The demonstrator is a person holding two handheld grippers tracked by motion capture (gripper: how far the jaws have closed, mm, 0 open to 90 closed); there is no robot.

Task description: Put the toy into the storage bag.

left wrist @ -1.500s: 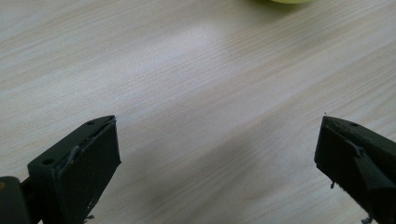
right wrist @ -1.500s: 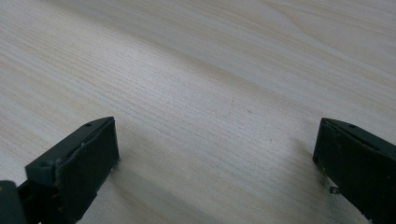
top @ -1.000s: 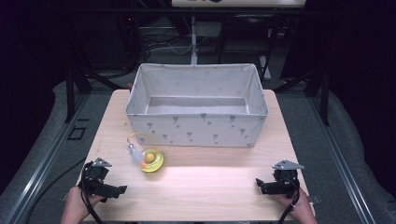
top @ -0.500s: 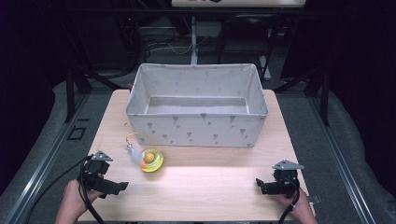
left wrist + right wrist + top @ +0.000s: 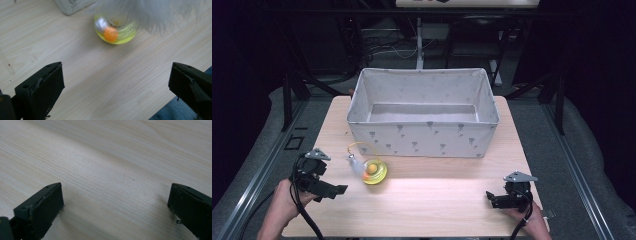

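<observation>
Light wood bench [image 5: 422, 200] carries a grey fabric bin [image 5: 422, 117] with a small printed pattern, set toward the far half, open top, interior bare as far as the high view shows. In front of the bin's near left corner, close to its front wall but apart from it, lies a small toy [image 5: 373, 171]: a yellow-green translucent round base with an orange ball inside, a pale feather-like tuft at its left side and a thin yellow loop curving up toward the bin. In the left gripper view the same toy [image 5: 114, 31] sits ahead of the fingers, somewhat blurred, with a silver piece beside the orange ball and white fluff across the top of the frame; a corner of the bin [image 5: 72, 6] is just beside it. Left gripper [image 5: 334, 190] is held low over the near left part of the bench, pointing right toward the toy but short of it; fingers [image 5: 41, 92] stand wide apart with nothing between them but bare wood. Right gripper [image 5: 492, 198] is held at the near right part of the bench, pointing left, well apart from toy and bin; its fingers [image 5: 40, 210] are likewise spread wide over bare wood grain, holding nothing. A hand [image 5: 279, 205] grips each tool from the near edge.
</observation>
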